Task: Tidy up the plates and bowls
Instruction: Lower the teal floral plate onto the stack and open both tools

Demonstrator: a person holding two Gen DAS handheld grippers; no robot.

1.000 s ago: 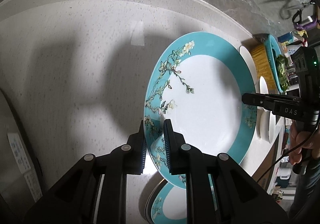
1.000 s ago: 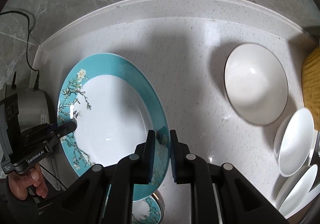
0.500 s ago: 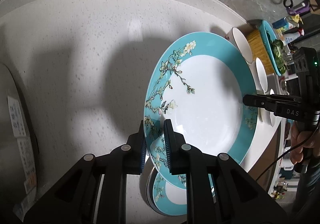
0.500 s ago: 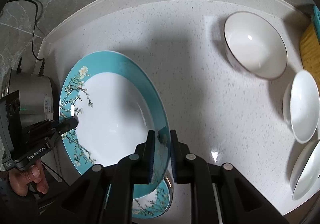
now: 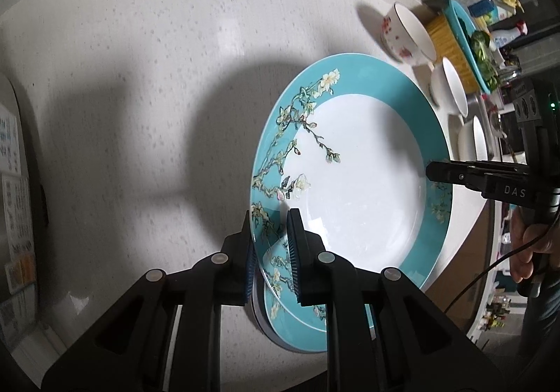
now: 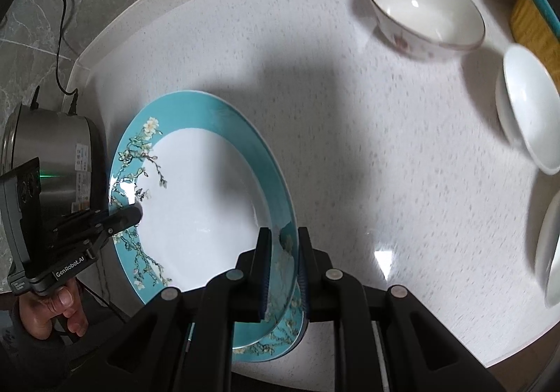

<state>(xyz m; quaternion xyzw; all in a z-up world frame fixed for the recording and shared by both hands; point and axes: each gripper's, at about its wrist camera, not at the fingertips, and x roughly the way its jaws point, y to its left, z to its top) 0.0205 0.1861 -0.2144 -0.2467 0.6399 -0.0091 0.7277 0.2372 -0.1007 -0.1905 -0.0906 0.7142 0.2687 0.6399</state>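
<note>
A large teal-rimmed plate with white blossom branches [image 5: 357, 182] [image 6: 196, 203] hangs tilted over the white counter, held from both sides. My left gripper [image 5: 271, 252] is shut on its near rim, and its tip shows in the right wrist view as the left gripper [image 6: 133, 215] on the rim's left side. On the opposite rim my right gripper [image 6: 283, 252] is shut, also visible as the right gripper [image 5: 434, 171]. Directly below lies a second teal blossom plate [image 5: 290, 318] [image 6: 280, 332], mostly hidden by the held plate.
A flower-printed bowl [image 5: 406, 35] [image 6: 427, 7] and two white bowls [image 5: 451, 91] [image 6: 528, 105] stand to the right. A yellow and teal container [image 5: 451, 38] sits behind them. A steel cooker [image 6: 52, 147] stands at the left wall, and the counter edge is close in front.
Both grippers have carried the plate across the counter, away from the bowls and over the lower teal plate, which now shows more. The grips are unchanged.
</note>
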